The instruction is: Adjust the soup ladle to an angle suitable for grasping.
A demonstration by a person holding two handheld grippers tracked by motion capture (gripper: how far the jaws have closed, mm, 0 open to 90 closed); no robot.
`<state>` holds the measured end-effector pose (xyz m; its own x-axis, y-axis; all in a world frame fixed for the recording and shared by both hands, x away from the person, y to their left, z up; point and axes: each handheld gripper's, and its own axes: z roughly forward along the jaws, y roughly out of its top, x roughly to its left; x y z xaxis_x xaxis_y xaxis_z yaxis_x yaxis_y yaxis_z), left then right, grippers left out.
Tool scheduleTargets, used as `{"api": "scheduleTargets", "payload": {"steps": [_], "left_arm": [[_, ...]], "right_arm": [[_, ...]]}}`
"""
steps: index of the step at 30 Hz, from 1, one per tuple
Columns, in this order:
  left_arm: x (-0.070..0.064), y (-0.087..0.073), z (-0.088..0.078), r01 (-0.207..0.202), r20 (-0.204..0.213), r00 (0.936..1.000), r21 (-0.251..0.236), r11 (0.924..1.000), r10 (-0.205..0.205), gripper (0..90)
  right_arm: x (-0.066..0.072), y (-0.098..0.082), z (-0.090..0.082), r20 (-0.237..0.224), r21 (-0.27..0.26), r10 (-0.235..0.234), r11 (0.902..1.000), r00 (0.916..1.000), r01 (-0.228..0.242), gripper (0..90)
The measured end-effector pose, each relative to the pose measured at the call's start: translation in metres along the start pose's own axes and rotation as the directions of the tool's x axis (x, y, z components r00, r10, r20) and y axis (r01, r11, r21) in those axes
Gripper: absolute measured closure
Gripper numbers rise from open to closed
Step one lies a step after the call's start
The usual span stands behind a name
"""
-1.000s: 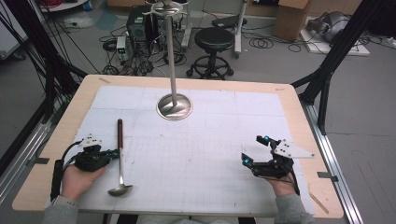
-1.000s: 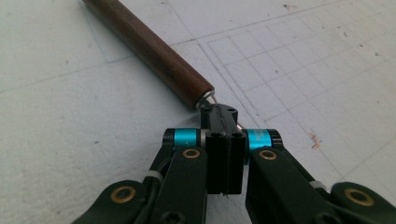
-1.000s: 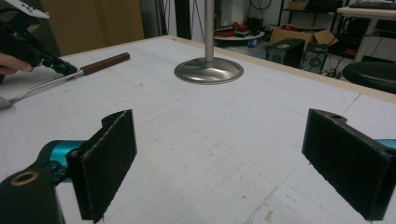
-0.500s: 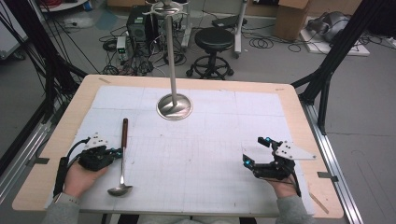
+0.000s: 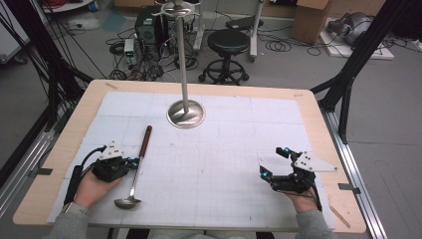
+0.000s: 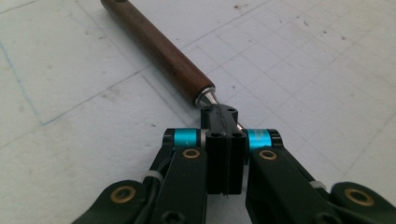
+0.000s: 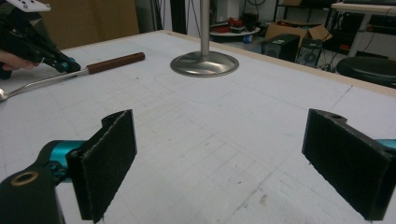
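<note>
the left gripper (image 5: pixel 130 163) has its jaws clamped on the metal shaft of the ladle (image 5: pixel 134 174), which lies on the table (image 5: pixel 308 119) left of the stand (image 5: pixel 185 113), so lifting seems left, while the right gripper (image 5: pixel 271 164) waits wide open.

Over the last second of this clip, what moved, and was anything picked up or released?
The left gripper moved in on the ladle and is now shut on its metal shaft, just below the wooden handle. The ladle swung: its handle end moved right and slightly away from the person, while the bowl stays near the table's front edge. The right gripper, jaws open, and the metal stand stayed put.
</note>
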<state>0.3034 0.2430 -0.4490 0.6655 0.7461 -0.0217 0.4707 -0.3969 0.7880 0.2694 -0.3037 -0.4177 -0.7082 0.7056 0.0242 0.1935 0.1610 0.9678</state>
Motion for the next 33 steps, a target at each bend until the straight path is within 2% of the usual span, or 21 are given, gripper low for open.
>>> {"api": "scheduleTargets", "payload": {"steps": [8,15,24,30,33], "left_arm": [[-0.004,0.005,0.006,0.015,0.059,0.9982,0.0,0.9999,-0.015,89.7],[-0.007,0.008,0.011,-0.024,0.083,0.9962,-0.002,0.9997,0.024,89.8],[-0.012,0.014,0.019,-0.035,0.101,0.9943,0.001,0.9994,0.034,89.7],[-0.02,0.02,0.024,-0.075,0.128,0.9891,0.007,0.9972,0.073,89.8],[-0.021,0.022,0.025,-0.06,0.144,0.9881,0.026,0.9979,0.056,89.7]], "right_arm": [[0.001,-0.002,-0.001,0.007,0.012,0.001,0.9999,1.0,-0.001,9.1],[0.001,-0.003,-0.005,0.02,0.018,0.005,0.9998,0.9998,-0.005,9.2],[0.001,-0.005,-0.011,0.031,0.026,0.013,0.9996,0.9994,-0.013,9.1],[0.002,-0.006,-0.013,0.033,0.033,0.011,0.9994,0.9994,-0.012,9.1],[0.002,-0.007,-0.014,0.035,0.032,0.011,0.9994,0.9993,-0.012,9.2]]}}
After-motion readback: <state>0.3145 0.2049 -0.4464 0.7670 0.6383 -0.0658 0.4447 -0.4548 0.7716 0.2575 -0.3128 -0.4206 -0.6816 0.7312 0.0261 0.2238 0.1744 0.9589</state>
